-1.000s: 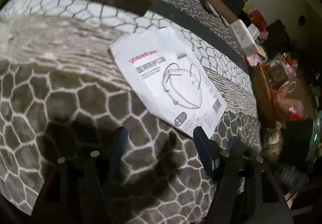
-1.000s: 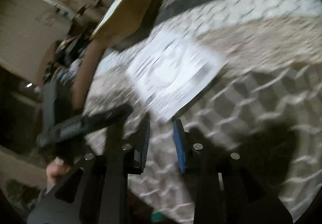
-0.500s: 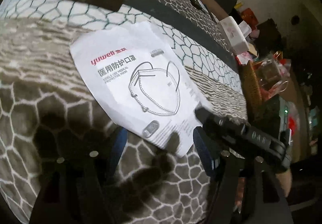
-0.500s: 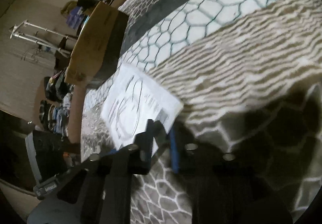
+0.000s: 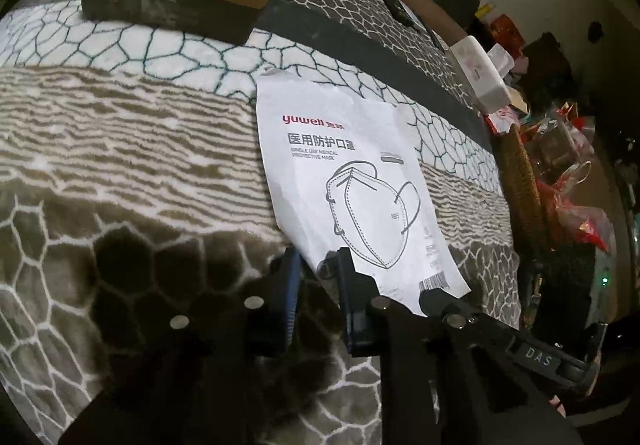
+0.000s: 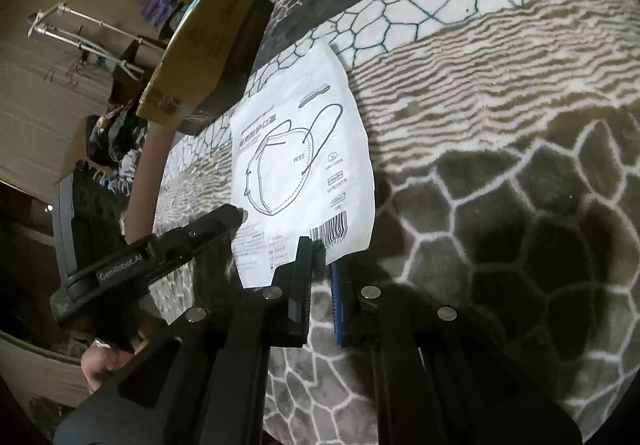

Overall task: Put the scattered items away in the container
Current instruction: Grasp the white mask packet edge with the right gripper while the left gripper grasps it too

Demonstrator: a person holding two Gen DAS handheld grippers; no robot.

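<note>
Both grippers are pinching the white mask packet lying mid-frame on the patterned blanket: the left gripper, jaws just closing, on its near corner; the right gripper, narrow, by the barcode. A cardboard box is sitting at upper left.

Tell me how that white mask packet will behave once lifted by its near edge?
The mask packet looks thin and flat, so probably light and floppy, sagging from both grippers, left and right. Its glossy film may slip. The blanket is soft, so it may snag.
</note>
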